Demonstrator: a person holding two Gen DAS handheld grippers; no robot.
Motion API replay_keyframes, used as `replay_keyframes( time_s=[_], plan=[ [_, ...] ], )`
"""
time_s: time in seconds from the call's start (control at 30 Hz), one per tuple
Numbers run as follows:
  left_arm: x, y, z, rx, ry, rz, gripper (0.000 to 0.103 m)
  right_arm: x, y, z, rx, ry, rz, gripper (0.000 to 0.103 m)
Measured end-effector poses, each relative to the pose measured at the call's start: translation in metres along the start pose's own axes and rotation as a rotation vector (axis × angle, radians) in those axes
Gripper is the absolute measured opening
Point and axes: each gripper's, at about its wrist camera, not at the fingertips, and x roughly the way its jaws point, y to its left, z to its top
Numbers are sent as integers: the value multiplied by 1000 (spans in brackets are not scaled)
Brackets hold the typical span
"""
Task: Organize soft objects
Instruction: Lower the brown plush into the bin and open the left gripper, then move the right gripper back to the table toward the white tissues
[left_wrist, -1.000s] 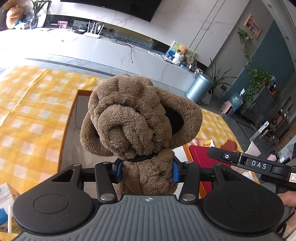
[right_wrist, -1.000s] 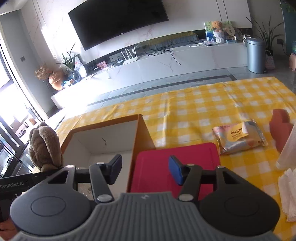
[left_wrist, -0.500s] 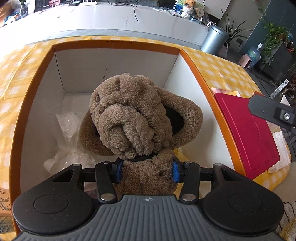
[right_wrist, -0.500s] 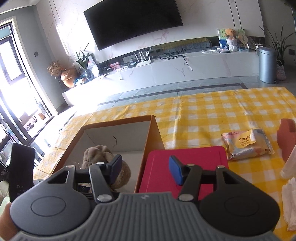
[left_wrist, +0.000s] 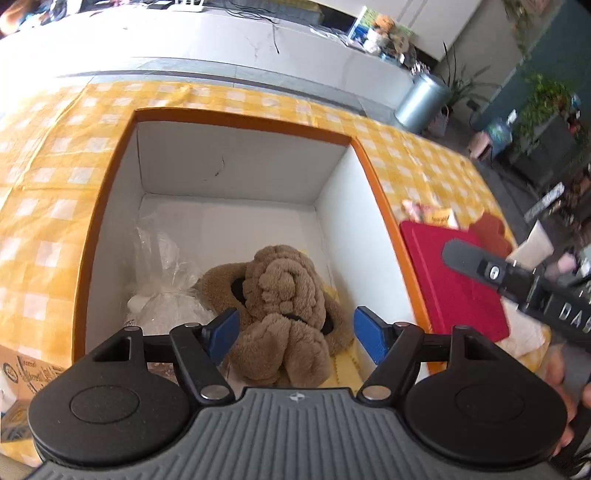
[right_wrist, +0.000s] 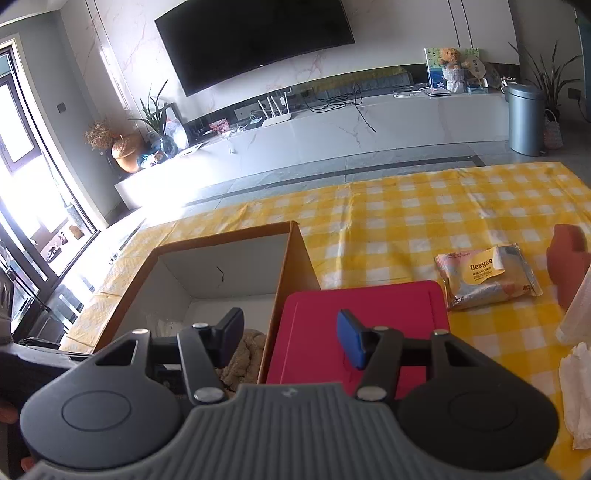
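A brown plush dog (left_wrist: 284, 306) lies on the floor of the orange-rimmed white box (left_wrist: 240, 122), beside a clear bag of white stuffing (left_wrist: 162, 288). My left gripper (left_wrist: 295, 332) hovers over the box with its jaws opening, the blue pads well apart from the plush on both sides. In the right wrist view a bit of the plush (right_wrist: 247, 354) shows inside the box (right_wrist: 291, 266). My right gripper (right_wrist: 291, 336) stands open above the box's right wall and the red board (right_wrist: 365, 325), with nothing between its fingers.
The box sits on a yellow checked tablecloth (right_wrist: 424, 206). A wrapped snack pack (right_wrist: 487, 277) lies right of the red board, a brown-red object (right_wrist: 569, 258) and white tissue (right_wrist: 576, 387) at the far right. A cardboard carton (left_wrist: 22, 373) sits left of the box.
The left gripper carried the plush dog over the box, lowered it and let go. The plush now lies on the box floor. The right gripper has barely moved.
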Motion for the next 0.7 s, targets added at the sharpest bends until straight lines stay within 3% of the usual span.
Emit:
replay_keyframes(
  time_s=[0.1, 0.13, 0.2, 0.33, 0.5, 0.7],
  plan=[
    [-8, 17, 6, -80, -167, -172, 83, 0, -1, 0, 3, 5, 1, 56],
    [-4, 19, 9, -74, -173, -178, 81, 1, -2, 0, 3, 11, 1, 56],
    [9, 17, 15, -54, -106, -104, 63, 1, -2, -1, 2, 13, -6, 56],
    [32, 15, 13, -35, -83, -2, 45, -2, -2, 0, 2, 15, -4, 56],
    [49, 6, 3, 38, 1, 48, 21, -3, -3, 0, 3, 21, -7, 56],
    [54, -18, -11, 217, 8, 130, 20, -6, -5, 2, 9, 17, -17, 57]
  ],
)
